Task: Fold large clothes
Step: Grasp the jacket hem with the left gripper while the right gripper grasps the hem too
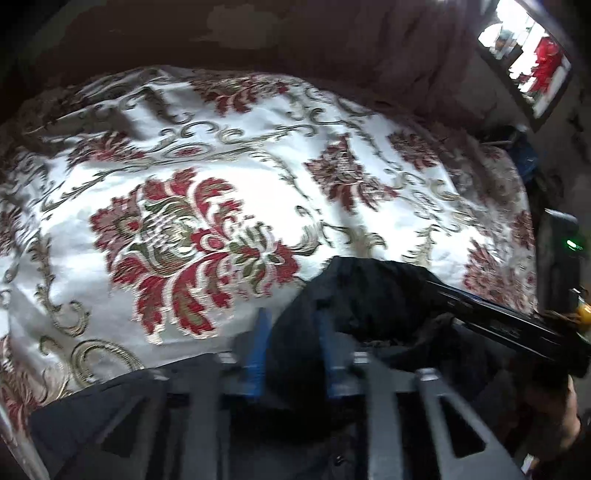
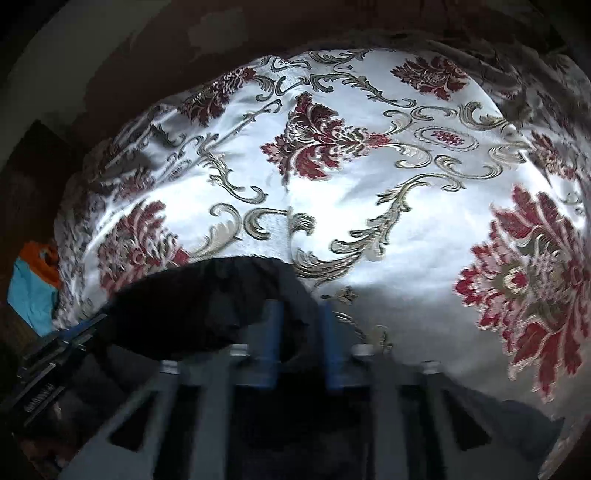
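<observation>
A black garment [image 1: 369, 291] lies bunched at the near edge of a bed with a white, red-flowered cover [image 1: 229, 155]. My left gripper [image 1: 293, 325] has blue fingertips [image 1: 260, 343] closed on a fold of the black cloth. In the left wrist view the right gripper's dark body [image 1: 509, 325] comes in from the right. In the right wrist view my right gripper [image 2: 301, 325] also has its blue fingertips [image 2: 273, 332] closed on the black garment [image 2: 192, 299], which spreads to the left. The left gripper's body [image 2: 48, 369] shows at the lower left.
The flowered bed cover [image 2: 369, 206] fills both views. A dark headboard or wall [image 1: 295, 33] stands behind the bed. A bright window or mirror [image 1: 528, 55] is at the upper right. Blue and orange cloth [image 2: 33, 288] lies beside the bed on the left.
</observation>
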Demonstrator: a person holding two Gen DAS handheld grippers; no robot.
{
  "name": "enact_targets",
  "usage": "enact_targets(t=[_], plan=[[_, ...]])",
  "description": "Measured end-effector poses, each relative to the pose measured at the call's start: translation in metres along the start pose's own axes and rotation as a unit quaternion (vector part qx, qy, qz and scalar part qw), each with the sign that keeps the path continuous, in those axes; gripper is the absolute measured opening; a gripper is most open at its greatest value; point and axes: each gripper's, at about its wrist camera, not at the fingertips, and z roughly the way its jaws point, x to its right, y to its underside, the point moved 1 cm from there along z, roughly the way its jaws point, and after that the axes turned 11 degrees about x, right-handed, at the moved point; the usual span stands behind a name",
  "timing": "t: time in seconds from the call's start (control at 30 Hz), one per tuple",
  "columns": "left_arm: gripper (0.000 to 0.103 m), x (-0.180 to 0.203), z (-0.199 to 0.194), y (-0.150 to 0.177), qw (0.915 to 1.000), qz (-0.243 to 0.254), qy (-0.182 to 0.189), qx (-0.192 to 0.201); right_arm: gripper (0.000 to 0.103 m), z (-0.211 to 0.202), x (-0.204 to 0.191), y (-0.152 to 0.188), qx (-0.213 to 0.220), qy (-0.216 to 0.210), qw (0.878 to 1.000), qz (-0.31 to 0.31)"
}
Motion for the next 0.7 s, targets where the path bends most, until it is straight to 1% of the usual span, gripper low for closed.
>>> enact_targets(t=[0.1,0.2,0.3,0.33,0.4,0.47,0.57,0.63,0.7], plan=[[0.008,0.005,-0.009,0.002,0.9996,0.027,0.003,0.008,0.006,-0.018,0.009,0.000,0.014,-0.013,1.000,-0.020],[0.006,-0.003,-0.025,0.004,0.9995,0.021,0.010,0.020,0.005,-0.052,0.017,0.011,0.039,-0.026,0.997,-0.062],[0.006,-0.016,-0.048,0.011,0.9992,0.016,0.024,0.026,0.005,-0.081,0.022,0.027,0.045,-0.042,0.993,-0.103],[0.005,-0.022,-0.057,0.016,0.9992,0.016,0.030,0.020,0.005,-0.086,0.023,0.032,0.045,-0.046,0.991,-0.117],[0.005,-0.028,-0.068,0.026,0.9990,0.022,0.038,0.007,0.004,-0.096,0.018,0.050,0.040,-0.046,0.984,-0.170],[0.005,-0.029,-0.077,0.039,0.9980,0.048,0.037,-0.017,0.004,-0.097,0.012,0.069,0.031,-0.035,0.975,-0.215],[0.005,-0.023,-0.076,0.056,0.9951,0.083,0.018,-0.051,0.004,-0.086,0.014,0.085,0.007,-0.028,0.974,-0.224],[0.005,-0.020,-0.070,0.065,0.9934,0.092,0.006,-0.069,0.005,-0.077,0.017,0.096,-0.005,-0.022,0.975,-0.223],[0.005,-0.019,-0.060,0.075,0.9909,0.100,-0.006,-0.089,0.005,-0.069,0.017,0.104,-0.009,-0.010,0.972,-0.235]])
